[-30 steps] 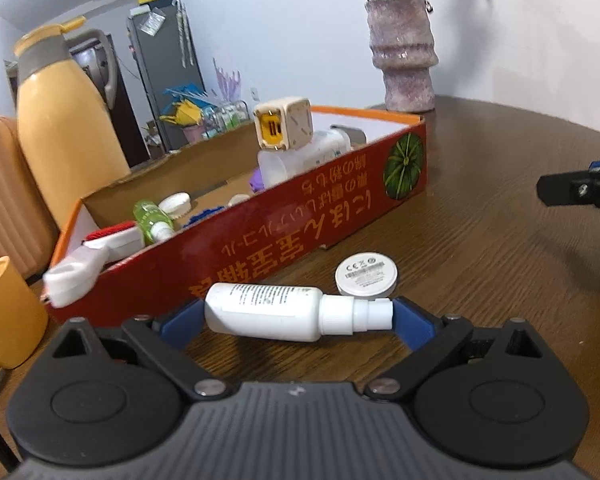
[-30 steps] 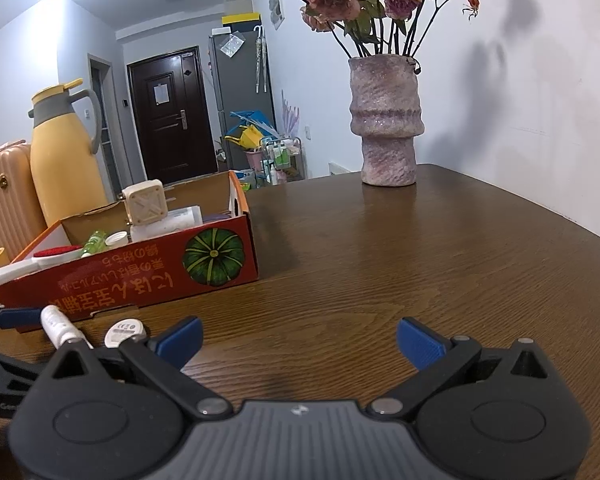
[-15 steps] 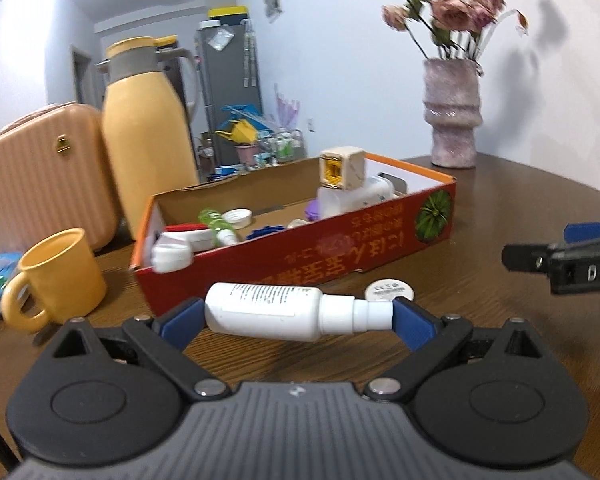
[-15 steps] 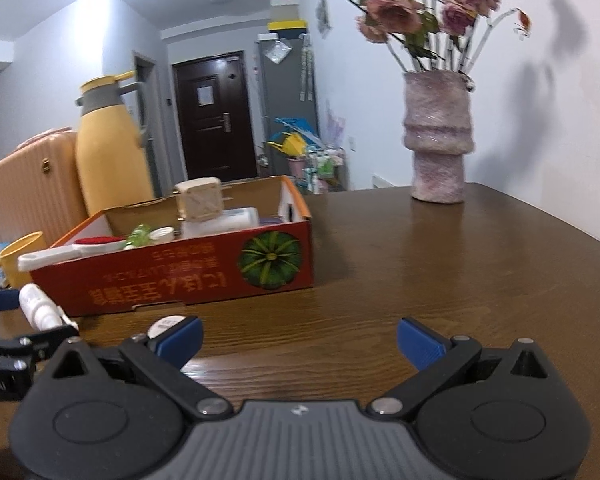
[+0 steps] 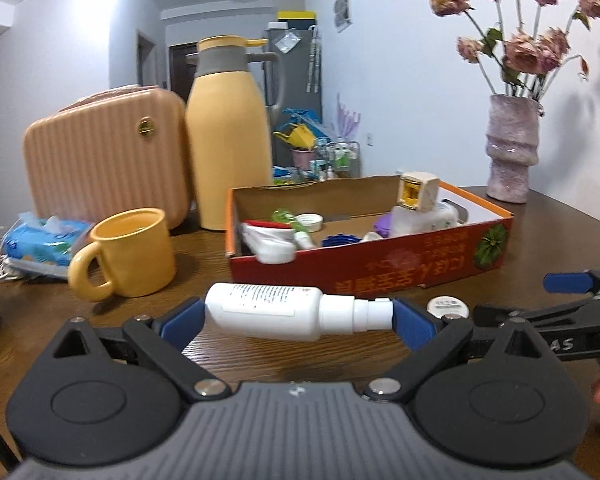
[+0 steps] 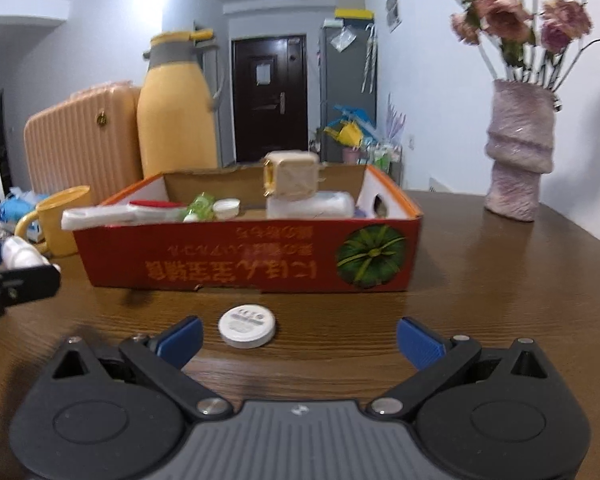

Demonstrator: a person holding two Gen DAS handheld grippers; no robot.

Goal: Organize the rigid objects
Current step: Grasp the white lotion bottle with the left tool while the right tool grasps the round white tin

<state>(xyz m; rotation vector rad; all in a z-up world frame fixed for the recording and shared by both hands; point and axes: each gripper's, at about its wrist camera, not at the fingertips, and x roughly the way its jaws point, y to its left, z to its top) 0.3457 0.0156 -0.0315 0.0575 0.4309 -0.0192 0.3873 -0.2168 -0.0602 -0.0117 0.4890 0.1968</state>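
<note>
Mostly done: cardboard box [image 6: 252, 272] already holds a cube charger on a clear bottle, green bottle, white cap, red-white tube, purple and blue bits. Left hand-held gripper [image 5: 296, 316] pinches the white spray bottle [image 5: 276, 312] end to end, near the box, not yet in. Right hand-held gripper [image 6: 298, 338] spread wide, nothing in it, round white tin [image 6: 247, 326] on the surface [image 6: 500, 280] between its fingers. Both left to box.

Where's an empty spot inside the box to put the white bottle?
Inside the red box, bare cardboard floor shows in the middle, between the small white cap and the big white container topped by a beige cube. The left end is crowded with tubes and bottles. The left gripper holds the white bottle.
</note>
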